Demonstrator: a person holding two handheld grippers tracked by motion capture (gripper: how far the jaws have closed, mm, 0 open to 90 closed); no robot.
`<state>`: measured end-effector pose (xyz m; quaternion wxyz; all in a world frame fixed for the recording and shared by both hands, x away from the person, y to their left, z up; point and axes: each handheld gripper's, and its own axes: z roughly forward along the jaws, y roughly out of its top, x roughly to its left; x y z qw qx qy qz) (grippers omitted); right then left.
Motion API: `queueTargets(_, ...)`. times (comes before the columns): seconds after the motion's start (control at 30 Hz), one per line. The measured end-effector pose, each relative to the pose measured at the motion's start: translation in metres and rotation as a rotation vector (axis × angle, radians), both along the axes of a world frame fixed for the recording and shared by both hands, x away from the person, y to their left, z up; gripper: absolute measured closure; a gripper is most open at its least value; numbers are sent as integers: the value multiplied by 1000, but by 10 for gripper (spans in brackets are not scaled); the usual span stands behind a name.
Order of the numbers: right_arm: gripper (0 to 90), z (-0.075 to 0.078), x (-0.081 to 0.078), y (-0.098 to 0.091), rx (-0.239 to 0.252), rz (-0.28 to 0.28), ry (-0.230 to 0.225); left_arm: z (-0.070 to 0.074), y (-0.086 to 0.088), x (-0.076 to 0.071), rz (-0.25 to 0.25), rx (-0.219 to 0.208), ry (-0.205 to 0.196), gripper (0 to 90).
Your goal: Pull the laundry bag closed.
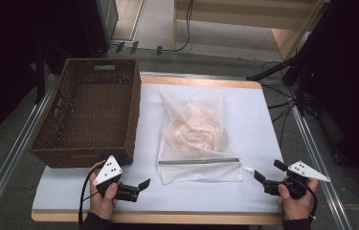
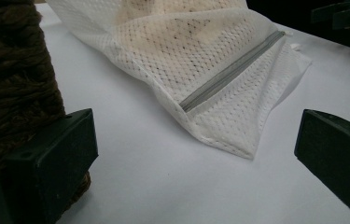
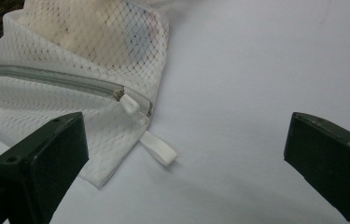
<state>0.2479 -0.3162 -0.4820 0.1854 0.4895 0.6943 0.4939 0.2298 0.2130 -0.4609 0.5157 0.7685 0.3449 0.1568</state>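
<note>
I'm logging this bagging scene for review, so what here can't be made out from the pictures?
- What the pale cloth inside the mesh laundry bag is: blurred by mesh, high view.
- Inner near wall of the wicker basket: hidden by its own rim, high view.
- The bag's far end: cut off by the top edge, left gripper view and right gripper view.

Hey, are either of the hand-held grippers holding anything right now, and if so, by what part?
Nothing is held. The left hand-held gripper and the right hand-held gripper are both open, each apart from the mesh laundry bag lying between them.
</note>
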Motion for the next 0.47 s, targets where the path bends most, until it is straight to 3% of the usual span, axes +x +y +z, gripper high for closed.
queueTargets(0.4,21,-2,1,1,-4,3,8,-2,-2,2,-1,13,16,0)
queueTargets(0.47,32,-2,1,2,-6,2,9,-3,-6,3,7,36,28,0)
